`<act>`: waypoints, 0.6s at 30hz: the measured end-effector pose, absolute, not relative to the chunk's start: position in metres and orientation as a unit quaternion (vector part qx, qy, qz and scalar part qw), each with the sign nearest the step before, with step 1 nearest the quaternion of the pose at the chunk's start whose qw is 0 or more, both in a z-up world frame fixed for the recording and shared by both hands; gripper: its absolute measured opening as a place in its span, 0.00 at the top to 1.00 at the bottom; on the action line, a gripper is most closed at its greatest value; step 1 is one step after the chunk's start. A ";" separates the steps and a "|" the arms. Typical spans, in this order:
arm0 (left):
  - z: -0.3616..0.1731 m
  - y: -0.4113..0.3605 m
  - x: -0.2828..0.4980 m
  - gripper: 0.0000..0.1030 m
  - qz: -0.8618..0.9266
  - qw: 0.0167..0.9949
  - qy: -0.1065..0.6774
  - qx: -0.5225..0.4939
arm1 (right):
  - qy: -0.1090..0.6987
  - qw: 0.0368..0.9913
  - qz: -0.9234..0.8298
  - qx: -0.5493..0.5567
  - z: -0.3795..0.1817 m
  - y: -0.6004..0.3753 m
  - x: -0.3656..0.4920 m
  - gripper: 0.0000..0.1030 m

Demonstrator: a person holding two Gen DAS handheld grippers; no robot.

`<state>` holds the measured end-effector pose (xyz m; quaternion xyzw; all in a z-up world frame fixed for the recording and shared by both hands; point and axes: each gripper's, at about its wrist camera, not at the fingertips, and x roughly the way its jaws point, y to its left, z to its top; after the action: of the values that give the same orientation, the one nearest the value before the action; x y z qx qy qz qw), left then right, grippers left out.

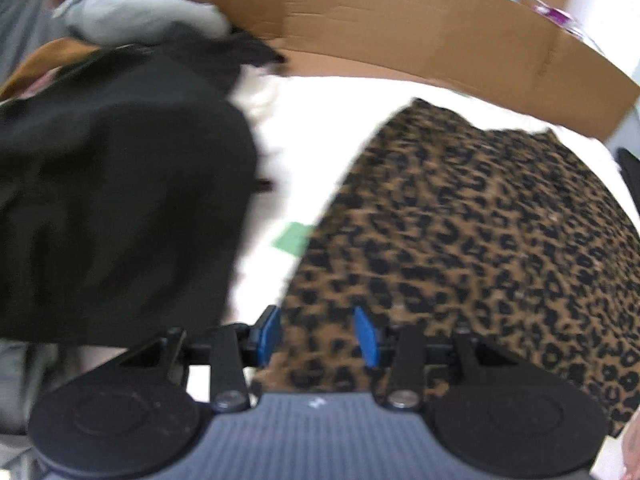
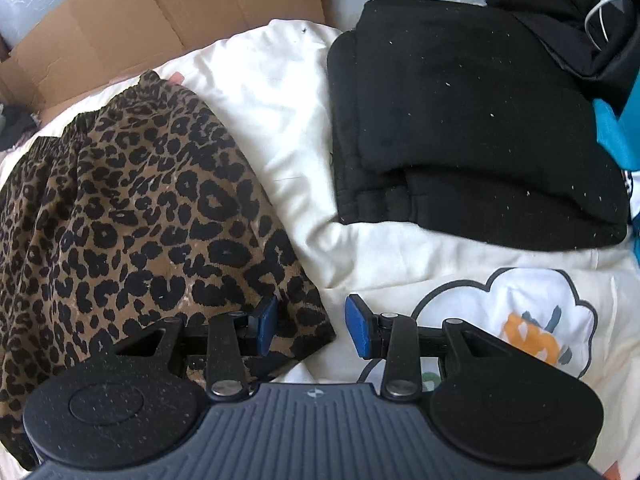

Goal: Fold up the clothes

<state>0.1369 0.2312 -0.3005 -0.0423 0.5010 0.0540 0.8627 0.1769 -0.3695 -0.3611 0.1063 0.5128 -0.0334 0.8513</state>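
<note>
I have both tools parted and holding nothing: the left tool (image 1: 317,334) hovers over the near edge of the leopard-print garment (image 1: 480,232), and the right tool (image 2: 312,326) sits with its blue pads (image 2: 359,330) spread over that garment's near right corner (image 2: 316,328), one pad above the print and the other above the white bedding (image 2: 280,120). From the right wrist view I judge one piece finished: a black garment (image 2: 472,120) lies folded into a neat thick rectangle on the bedding, well apart from the leopard piece. The leopard garment itself (image 2: 132,216) lies spread flat, its gathered waistband (image 2: 80,124) at the far side near the cardboard (image 2: 160,16), and I see no fold in it yet, so this looks like the piece in hand, barely begun. In the blurred left wrist view a dark heap (image 1: 120,200) with a grey item (image 1: 136,12) behind it lies to the left; I take these as still waiting, though I cannot tell how many pieces there are. Further dark cloth and a teal item (image 2: 612,132) sit beyond the folded black one.
</note>
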 end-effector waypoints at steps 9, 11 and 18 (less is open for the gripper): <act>-0.306 0.266 0.133 0.58 0.085 0.857 0.507 -0.044 | 0.524 0.847 -0.011 0.087 -0.358 -0.363 0.178 0.92; -0.310 0.269 0.133 0.58 0.085 0.856 0.509 -0.043 | 0.524 0.847 -0.010 0.084 -0.355 -0.363 0.178 0.97; -0.332 0.259 0.128 0.62 0.067 0.853 0.516 -0.041 | 0.524 0.848 -0.012 0.080 -0.347 -0.364 0.176 0.97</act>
<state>0.1281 0.2595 -0.3318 -0.0408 0.5157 0.0675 0.8531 0.1760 -0.3635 -0.3474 0.0798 0.5242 -0.0125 0.8478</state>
